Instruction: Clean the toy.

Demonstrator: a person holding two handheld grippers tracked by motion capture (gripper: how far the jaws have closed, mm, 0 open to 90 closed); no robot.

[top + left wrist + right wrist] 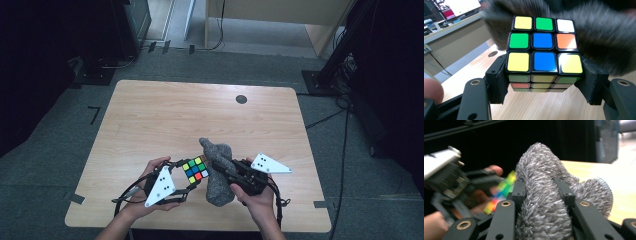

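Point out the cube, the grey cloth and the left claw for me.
cube [543, 40], left gripper view, blue centre tile
cloth [544, 202], right gripper view, fuzzy middle
left claw [192, 173], high view, between its tips

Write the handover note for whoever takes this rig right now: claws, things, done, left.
Left claw: shut on the puzzle cube, held above the table, scrambled face up.
Right claw: shut on the grey fuzzy cloth, bunched between the jaws.
Positions: cloth pressed against the cube's far side, near the table's front edge.
Done: both things gripped and brought together.
Left: probably wiping the cube's faces; how much is already wiped cannot be told.
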